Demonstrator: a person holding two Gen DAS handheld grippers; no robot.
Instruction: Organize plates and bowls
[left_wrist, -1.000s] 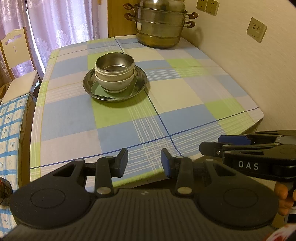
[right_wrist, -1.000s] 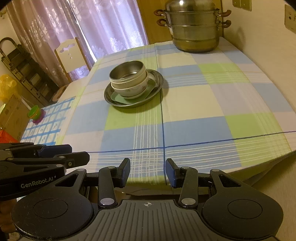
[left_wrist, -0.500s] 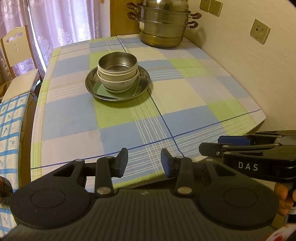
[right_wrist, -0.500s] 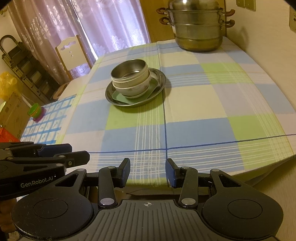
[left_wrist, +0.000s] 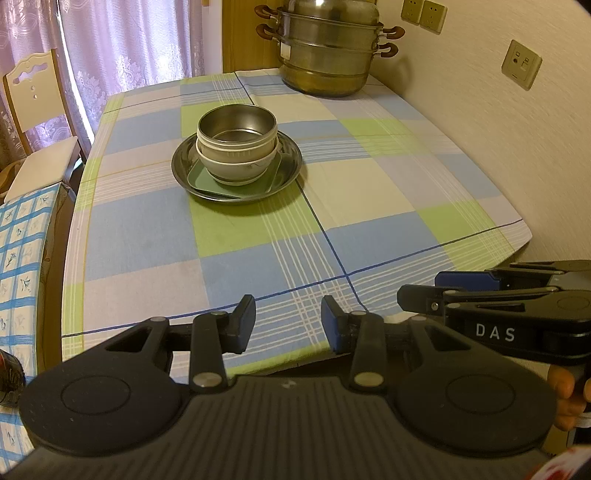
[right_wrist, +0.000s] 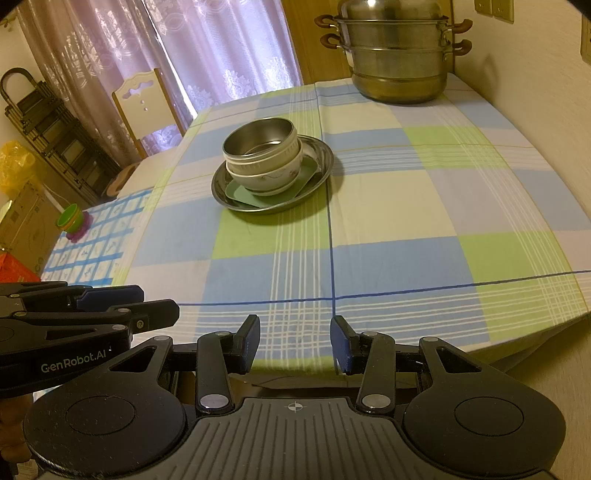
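Nothing has moved: steel bowl nests in white bowl on plate; both fingers' gaps empty.

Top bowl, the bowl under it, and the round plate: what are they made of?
Top bowl: likely stainless steel, brushed grey with reflections. Bowl under it: looks glazed ceramic, off-white with a faint floral print. Round plate: metal, probably steel, dark shiny rim.

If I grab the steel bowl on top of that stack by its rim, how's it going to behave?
The steel bowl looks thin-walled, so probably light and rigid. Its polished wall may slip between the pads. It nests in the white ceramic bowl, which could lift with it or rattle on the green tray; both grippers are open and well short of it.
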